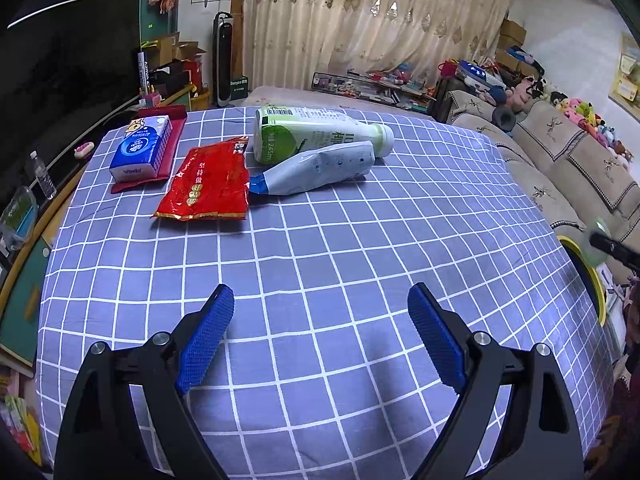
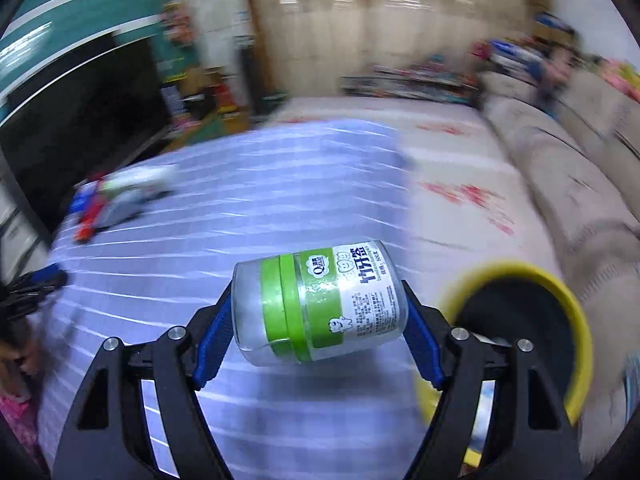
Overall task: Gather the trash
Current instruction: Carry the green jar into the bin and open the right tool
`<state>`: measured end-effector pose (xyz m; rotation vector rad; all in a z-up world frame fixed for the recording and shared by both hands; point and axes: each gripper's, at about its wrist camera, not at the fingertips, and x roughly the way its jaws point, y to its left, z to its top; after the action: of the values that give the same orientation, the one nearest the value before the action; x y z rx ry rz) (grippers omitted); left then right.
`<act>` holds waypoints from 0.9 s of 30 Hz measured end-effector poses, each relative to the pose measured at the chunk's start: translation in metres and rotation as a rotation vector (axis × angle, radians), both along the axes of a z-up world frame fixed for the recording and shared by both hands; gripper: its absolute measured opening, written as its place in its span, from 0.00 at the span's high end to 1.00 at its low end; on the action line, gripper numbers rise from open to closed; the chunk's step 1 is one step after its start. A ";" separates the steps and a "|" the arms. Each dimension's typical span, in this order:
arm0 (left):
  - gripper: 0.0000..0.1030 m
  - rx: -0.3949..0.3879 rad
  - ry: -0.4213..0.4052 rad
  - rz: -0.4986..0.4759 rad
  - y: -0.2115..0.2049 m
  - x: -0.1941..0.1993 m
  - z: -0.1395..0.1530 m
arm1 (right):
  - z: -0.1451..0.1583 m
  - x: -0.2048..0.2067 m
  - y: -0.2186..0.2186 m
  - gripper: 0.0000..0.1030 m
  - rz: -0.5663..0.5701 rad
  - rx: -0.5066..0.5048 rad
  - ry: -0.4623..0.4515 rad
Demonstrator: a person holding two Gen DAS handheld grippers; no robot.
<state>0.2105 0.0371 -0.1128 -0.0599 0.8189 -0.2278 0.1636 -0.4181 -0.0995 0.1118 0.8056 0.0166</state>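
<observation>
Trash lies in a cluster at the far side of a table under a blue-grey checked tablecloth [image 1: 340,264]: a red foil snack packet [image 1: 208,182], a white and blue pouch [image 1: 320,170] touching its right edge, and a green and white drink bottle [image 1: 316,132] on its side just behind the pouch. Left of the red packet a blue tissue pack [image 1: 141,148] rests on a dark red mat [image 1: 170,148].

The left gripper [image 1: 320,300] hovers over the near part of the cloth, well short of the red packet, its blue-padded fingers [image 1: 208,332] spread wide with nothing between them.

The right gripper [image 2: 316,312] pinches a clear toothpick jar [image 2: 316,304] with a green band and white label, held on its side, one end against each pad. It hangs above the cloth's right edge, just left of a yellow-rimmed bin [image 2: 520,320] with a dark inside. This view is blurred, so the far cluster shows only as smears.

Beyond the table from the red packet hang cream curtains [image 1: 360,28]. To the right runs a beige sofa [image 1: 560,152] with a row of plush toys [image 1: 576,112] along its back. To the left stands a large dark television [image 1: 68,92], with cardboard boxes and a tall tower fan [image 1: 225,58] near it.
</observation>
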 end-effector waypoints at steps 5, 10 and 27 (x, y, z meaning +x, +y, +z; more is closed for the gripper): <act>0.14 0.006 -0.001 -0.007 -0.002 0.000 0.000 | -0.035 -0.024 -0.076 0.30 -0.235 -0.037 0.090; 0.14 0.010 0.007 -0.011 -0.003 0.002 -0.002 | -0.071 -0.029 -0.115 0.30 -0.331 -0.016 0.177; 0.11 0.039 0.026 -0.026 -0.013 0.006 -0.006 | -0.076 -0.022 -0.108 0.18 -0.375 -0.078 0.168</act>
<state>0.2165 0.0239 -0.1190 -0.0150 0.8503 -0.2360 0.1419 -0.5256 -0.1752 0.1911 0.9414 -0.3825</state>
